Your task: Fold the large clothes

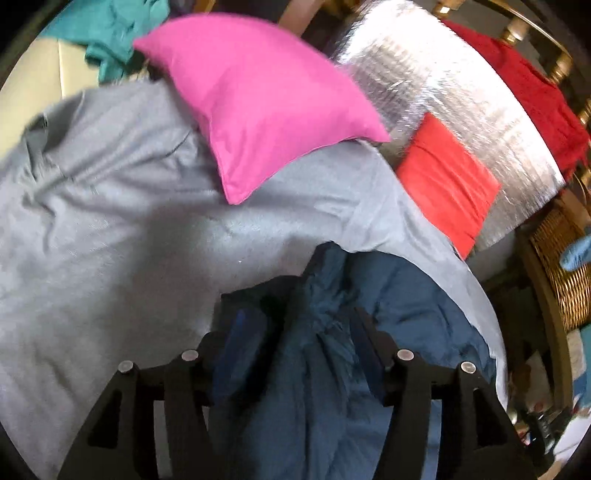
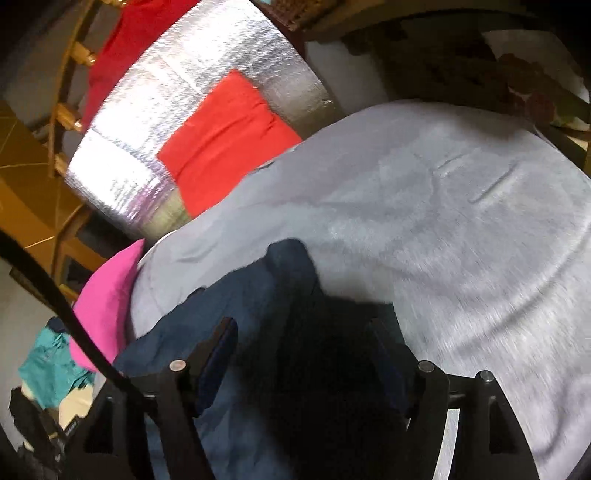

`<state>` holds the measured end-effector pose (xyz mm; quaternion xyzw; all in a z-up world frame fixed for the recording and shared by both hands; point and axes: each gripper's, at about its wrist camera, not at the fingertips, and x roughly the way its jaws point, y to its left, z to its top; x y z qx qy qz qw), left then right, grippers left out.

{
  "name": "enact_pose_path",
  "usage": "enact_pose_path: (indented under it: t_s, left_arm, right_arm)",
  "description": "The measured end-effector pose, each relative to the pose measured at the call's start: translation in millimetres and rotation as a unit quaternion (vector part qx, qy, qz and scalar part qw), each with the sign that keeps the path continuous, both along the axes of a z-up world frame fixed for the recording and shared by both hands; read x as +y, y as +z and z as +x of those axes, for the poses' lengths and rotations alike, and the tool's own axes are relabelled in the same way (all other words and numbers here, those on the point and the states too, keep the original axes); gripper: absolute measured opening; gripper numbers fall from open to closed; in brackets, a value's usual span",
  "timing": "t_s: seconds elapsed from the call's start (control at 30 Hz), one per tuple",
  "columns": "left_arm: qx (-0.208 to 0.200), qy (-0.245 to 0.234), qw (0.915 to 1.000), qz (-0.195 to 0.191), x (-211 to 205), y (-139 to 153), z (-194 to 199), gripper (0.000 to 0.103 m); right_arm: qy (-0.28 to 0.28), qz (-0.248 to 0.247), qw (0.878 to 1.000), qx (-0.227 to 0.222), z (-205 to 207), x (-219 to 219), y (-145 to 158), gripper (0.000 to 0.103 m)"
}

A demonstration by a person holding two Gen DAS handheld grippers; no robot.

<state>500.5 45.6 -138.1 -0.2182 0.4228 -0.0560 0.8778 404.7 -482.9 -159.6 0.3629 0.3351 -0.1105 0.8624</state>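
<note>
The left gripper (image 1: 308,332) has a bunched fold of the dark blue garment (image 1: 388,295) pinched between its two fingers, the cloth gathered into pleats right at the grip and hanging down between the black arms toward the camera. The right gripper (image 2: 301,339) is buried in the same dark blue garment (image 2: 236,295), which fills the gap between its fingers, so it looks clamped on the cloth, though shadow hides the contact itself. Both grippers point forward and slightly down over the grey sheet (image 1: 110,229) that covers the work surface, and the blue cloth lies on that sheet just ahead of the fingers. On the right gripper's side the grey sheet (image 2: 461,221) runs wide and mostly flat, with only shallow creases, giving open room out to its rounded edge. Ahead of the left gripper, room is tighter: a pink pillow (image 1: 266,99) rests on the far part of the sheet, its corner pointing toward the blue cloth. Beyond the sheet's far edge a silver foil mat (image 1: 443,92) carries a folded red cloth (image 1: 447,177), and a teal garment (image 1: 110,29) lies crumpled behind the pillow. A wicker basket (image 1: 561,266) stands off the sheet's right edge.
</note>
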Motion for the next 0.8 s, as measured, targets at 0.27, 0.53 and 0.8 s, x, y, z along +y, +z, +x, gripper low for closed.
enact_pose_path:
  t_s: [0.27, 0.53, 0.8]
  left_arm:
    - [-0.014, -0.049, 0.9939, 0.098, -29, 3, -76, 0.069]
    - [0.003, -0.074, 0.9952, 0.064, -20, -23, -167, 0.08]
    - [0.076, -0.006, 0.989, -0.127, 10, -64, -174, 0.08]
  right_arm:
    - [0.037, 0.047, 0.998, -0.03, -72, 31, 9, 0.079]
    - [0.095, 0.16, 0.982, -0.03, -139, 80, -25, 0.082]
    - [0.067, 0.252, 0.965, -0.013, -149, 89, -73, 0.083]
